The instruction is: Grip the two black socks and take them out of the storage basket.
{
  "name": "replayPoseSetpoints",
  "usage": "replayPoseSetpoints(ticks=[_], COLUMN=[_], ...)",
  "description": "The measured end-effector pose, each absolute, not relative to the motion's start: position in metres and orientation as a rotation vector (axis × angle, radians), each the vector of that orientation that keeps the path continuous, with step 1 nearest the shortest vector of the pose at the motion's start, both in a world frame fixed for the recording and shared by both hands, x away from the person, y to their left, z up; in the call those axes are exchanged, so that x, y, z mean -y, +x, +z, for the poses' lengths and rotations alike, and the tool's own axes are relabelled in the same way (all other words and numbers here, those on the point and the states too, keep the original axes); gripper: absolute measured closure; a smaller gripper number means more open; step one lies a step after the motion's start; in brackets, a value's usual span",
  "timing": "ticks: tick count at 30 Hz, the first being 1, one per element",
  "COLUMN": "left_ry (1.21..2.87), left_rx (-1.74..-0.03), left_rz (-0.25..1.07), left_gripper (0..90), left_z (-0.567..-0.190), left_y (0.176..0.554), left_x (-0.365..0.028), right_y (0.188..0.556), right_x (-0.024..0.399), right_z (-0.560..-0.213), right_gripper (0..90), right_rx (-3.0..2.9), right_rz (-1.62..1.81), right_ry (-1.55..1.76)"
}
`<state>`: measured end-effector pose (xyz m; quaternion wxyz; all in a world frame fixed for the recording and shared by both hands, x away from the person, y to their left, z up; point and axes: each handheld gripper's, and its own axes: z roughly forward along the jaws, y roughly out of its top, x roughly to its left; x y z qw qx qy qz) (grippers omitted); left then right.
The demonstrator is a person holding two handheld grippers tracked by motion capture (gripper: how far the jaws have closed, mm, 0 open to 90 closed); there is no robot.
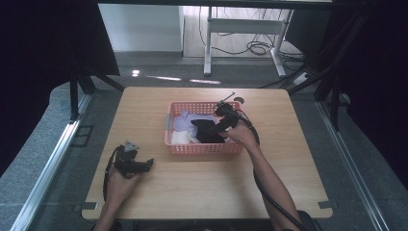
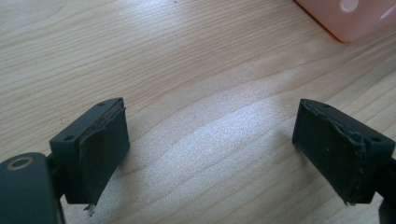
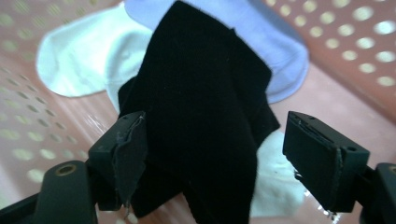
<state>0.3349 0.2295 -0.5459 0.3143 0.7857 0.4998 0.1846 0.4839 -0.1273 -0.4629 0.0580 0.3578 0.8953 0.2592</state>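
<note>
A pink perforated basket point(image 1: 202, 148) sits on the wooden table point(image 1: 192, 192) and holds a black cloth point(image 1: 204, 131), a lilac cloth point(image 1: 184, 120) and a white cloth point(image 1: 178, 138). My right gripper point(image 1: 222, 126) reaches down into the basket from its right side. In the right gripper view its jaws stand wide on either side of the black cloth point(image 3: 205, 102); the right pad point(image 3: 317, 158) is apart from it. The lilac cloth point(image 3: 280, 51) and white cloth point(image 3: 79, 60) lie beneath. My left gripper point(image 1: 148, 164) rests low over the bare table at front left, open point(image 2: 210, 140) with nothing between its pads.
A corner of the pink basket point(image 2: 350, 18) shows ahead and to the right of the left gripper. Bare wood lies in front of the basket and along both its sides. Black frame legs and a white desk stand beyond the table's far edge.
</note>
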Motion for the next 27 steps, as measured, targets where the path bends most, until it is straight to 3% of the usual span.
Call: replayPoseSetpoints(ticks=[2, 4, 5, 6, 7, 8, 9, 10, 27], left_ry=[2.071, 2.071, 2.071, 2.071, 2.071, 2.071, 2.071, 2.071, 2.07], left_rx=[-1.317, -1.317, -1.317, -1.318, -1.318, -1.318, -1.318, -1.318, -1.317], left_rz=[0.487, 0.486, 0.486, 0.486, 0.486, 0.486, 0.486, 0.486, 0.486], left_gripper=[10.4, 10.4, 10.4, 10.4, 10.4, 10.4, 10.4, 10.4, 10.4], left_z=[-0.546, -0.546, -0.546, -0.546, -0.546, -0.546, -0.546, -0.546, -0.546], left_y=[0.335, 0.335, 0.335, 0.335, 0.335, 0.335, 0.335, 0.335, 0.335], left_x=[-0.23, -0.23, -0.23, -0.23, -0.23, -0.23, -0.23, -0.23, -0.23], right_y=[0.487, 0.49, 0.491, 0.491, 0.491, 0.491, 0.489, 0.488, 0.481], right_x=[0.122, 0.119, 0.116, 0.116, 0.114, 0.114, 0.114, 0.114, 0.125], right_z=[-0.468, -0.472, -0.475, -0.475, -0.477, -0.477, -0.477, -0.476, -0.409], right_gripper=[26.6, 35.8, 52.7, 52.7, 67.3, 67.3, 80.4, 84.3, 86.6], right_rx=[-2.729, -2.754, -2.775, -2.775, -2.777, -2.777, -2.784, -2.772, -2.633], right_rz=[0.745, 0.723, 0.697, 0.697, 0.677, 0.677, 0.676, 0.681, 0.878], right_ry=[1.093, 1.111, 1.101, 1.101, 1.097, 1.097, 1.084, 1.076, 1.007])
